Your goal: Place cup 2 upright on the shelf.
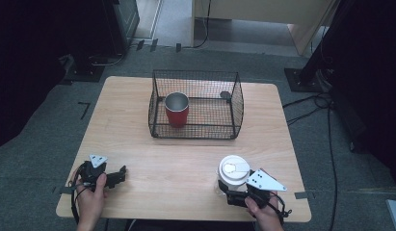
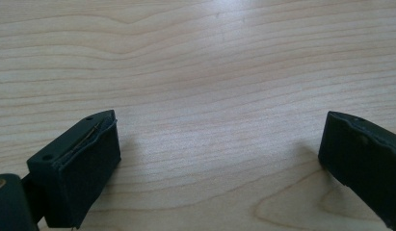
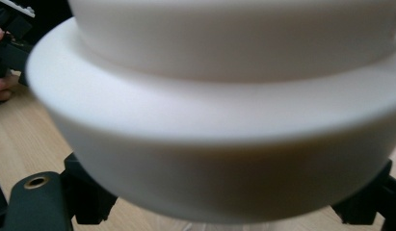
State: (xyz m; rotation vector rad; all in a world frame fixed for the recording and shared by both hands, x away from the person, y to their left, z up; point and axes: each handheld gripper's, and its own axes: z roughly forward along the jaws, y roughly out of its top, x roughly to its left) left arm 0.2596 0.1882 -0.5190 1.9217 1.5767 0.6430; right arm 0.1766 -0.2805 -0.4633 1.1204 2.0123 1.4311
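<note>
A clear cup with a white lid (image 1: 232, 169) stands near the table's front right. My right gripper (image 1: 225, 191) comes in low from the front, its jaws on either side of the cup's body under the lid. In the right gripper view the white lid (image 3: 219, 120) looms very close and hides the pads; the black jaws hug the cup below it. At the front left my left gripper (image 1: 121, 174) rests open, and its two black pads (image 2: 85, 163) stand wide apart over bare wood.
A black wire basket (image 1: 235, 103) stands at the middle back of the wooden table (image 1: 186, 159), holding an upright red cup with a metal inside (image 1: 177, 109). Cables and dark stands lie on the floor to the right.
</note>
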